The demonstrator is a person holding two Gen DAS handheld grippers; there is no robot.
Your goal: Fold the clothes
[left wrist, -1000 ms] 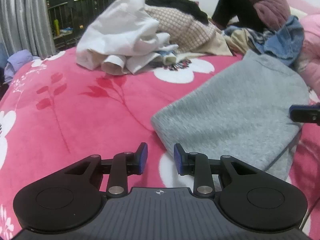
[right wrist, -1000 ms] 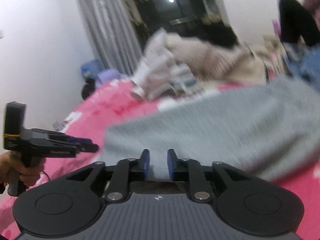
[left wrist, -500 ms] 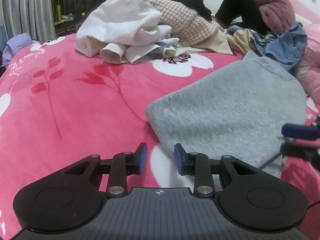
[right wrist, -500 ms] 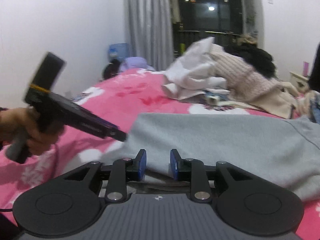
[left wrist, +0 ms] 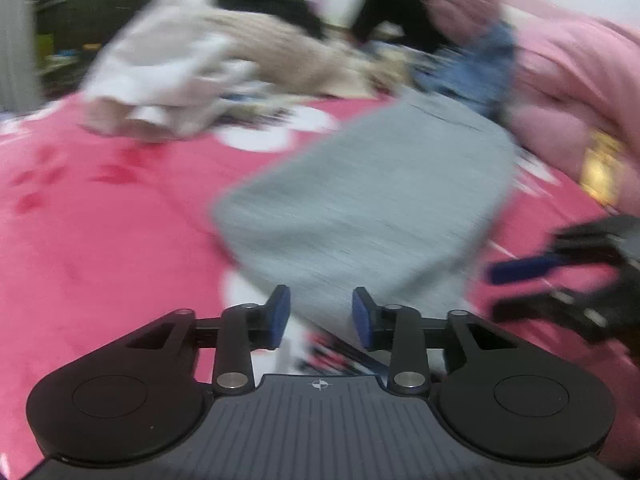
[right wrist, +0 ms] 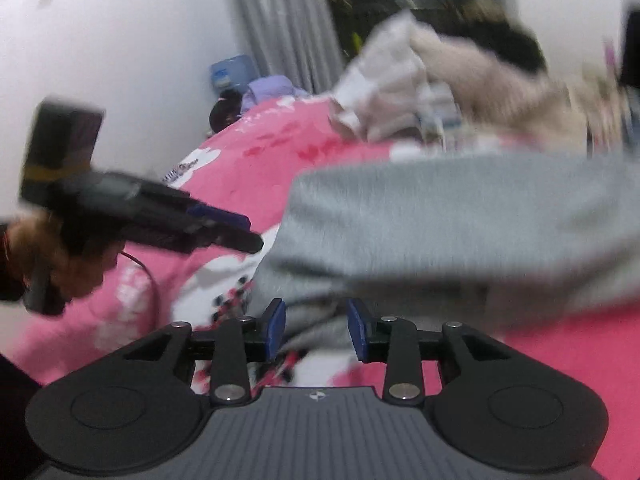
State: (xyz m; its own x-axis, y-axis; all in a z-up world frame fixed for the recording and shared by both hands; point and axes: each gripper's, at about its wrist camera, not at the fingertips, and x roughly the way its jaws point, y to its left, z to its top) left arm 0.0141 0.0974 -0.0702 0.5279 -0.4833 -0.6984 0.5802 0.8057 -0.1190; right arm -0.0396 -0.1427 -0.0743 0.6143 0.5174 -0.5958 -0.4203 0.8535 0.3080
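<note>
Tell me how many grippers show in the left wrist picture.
2: the left gripper at bottom centre, jaws opening and empty, and the right gripper at the right edge, blurred.

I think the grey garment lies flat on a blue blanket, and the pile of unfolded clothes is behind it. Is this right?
Not quite. The blanket is pink with white flowers, not blue; both wrist views show this. The rest holds: the grey garment lies flat on it, and the pile of unfolded clothes is behind it.

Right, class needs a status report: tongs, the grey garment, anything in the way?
Both tongs, left and right, opening, empty. Grey garment flat on bed. Clothes pile beyond, clear.
</note>
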